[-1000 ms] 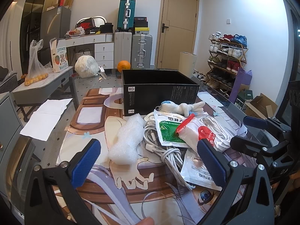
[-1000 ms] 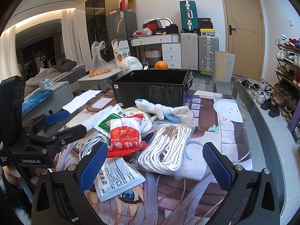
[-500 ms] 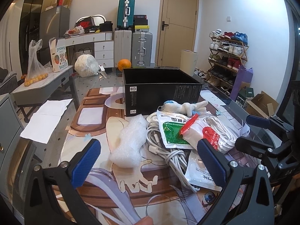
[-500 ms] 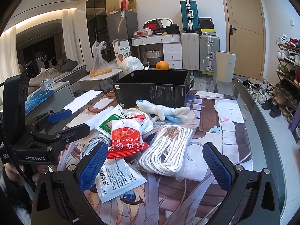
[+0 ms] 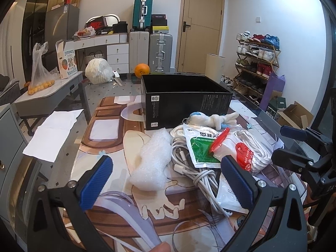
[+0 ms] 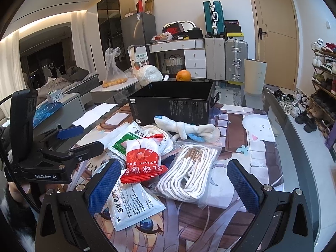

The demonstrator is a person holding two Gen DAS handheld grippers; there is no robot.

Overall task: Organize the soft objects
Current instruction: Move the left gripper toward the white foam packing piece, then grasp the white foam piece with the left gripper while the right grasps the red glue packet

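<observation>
Empty open black cardboard box (image 5: 184, 98); before it, unsorted white plush toy (image 6: 184, 127), bagged rope (image 6: 189, 174), bubble wrap (image 5: 153, 161); both tongs (image 5: 166, 178) (image 6: 172, 187) spread, holding nothing.

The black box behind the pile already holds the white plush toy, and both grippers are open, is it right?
Not quite. In the right wrist view the white plush toy lies on the table in front of the black box, not inside. Both the left gripper and right gripper are open.

A lived-in home: shoe rack (image 5: 257, 63) by the door (image 5: 199, 25), stacked suitcases (image 5: 151, 42), a bed (image 6: 69, 82) (unmade) beyond.
</observation>
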